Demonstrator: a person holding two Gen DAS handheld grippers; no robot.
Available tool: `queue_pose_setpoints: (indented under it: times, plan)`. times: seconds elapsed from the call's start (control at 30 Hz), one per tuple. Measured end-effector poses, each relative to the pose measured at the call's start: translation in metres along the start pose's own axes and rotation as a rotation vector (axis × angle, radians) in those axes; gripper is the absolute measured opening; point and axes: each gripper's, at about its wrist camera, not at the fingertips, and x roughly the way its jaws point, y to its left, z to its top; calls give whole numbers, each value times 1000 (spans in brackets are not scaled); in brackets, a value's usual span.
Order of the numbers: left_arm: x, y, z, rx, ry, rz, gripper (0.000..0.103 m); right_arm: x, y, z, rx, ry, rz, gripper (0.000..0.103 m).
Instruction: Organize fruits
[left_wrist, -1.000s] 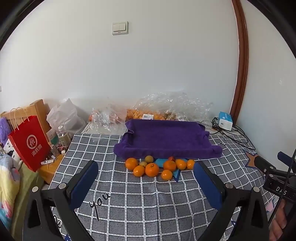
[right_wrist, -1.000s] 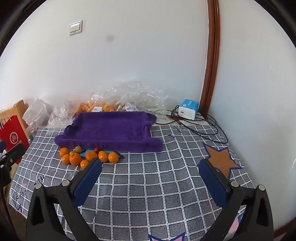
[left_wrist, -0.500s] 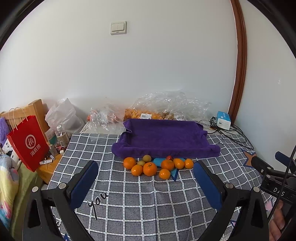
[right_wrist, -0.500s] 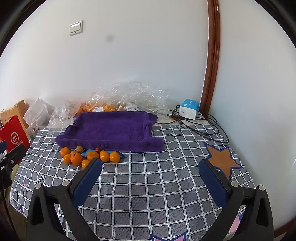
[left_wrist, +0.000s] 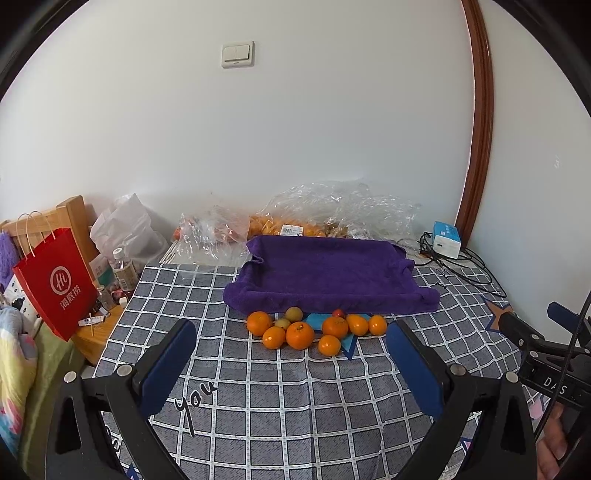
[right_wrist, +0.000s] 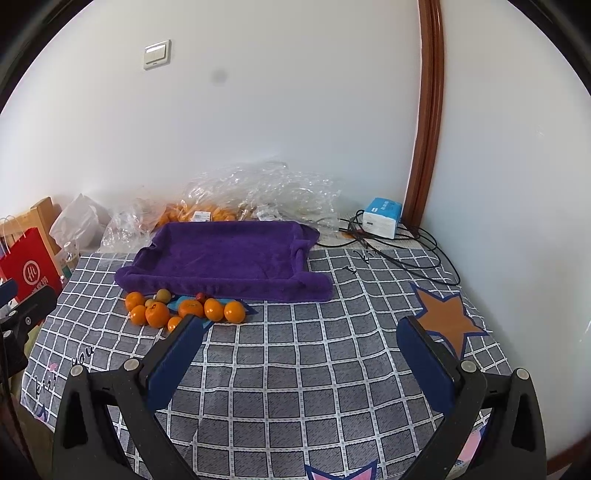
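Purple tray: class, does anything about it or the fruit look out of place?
Yes. The purple tray holds no fruit, while the oranges and a few small greenish and red fruits lie loose on the checked tablecloth along its near edge. Both grippers are open and away from them.

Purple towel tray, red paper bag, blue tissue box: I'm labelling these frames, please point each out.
purple towel tray (left_wrist: 325, 273), left wrist view, middle of its floor.
red paper bag (left_wrist: 61, 286), left wrist view, front face.
blue tissue box (right_wrist: 380, 218), right wrist view, front face.
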Motion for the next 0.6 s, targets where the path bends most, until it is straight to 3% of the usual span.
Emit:
queue_pose_setpoints:
  times: [0.6]
  plan:
    - [-2, 2, -1, -1, -3, -6, 103, -2, -3, 0, 5, -6, 11, 103]
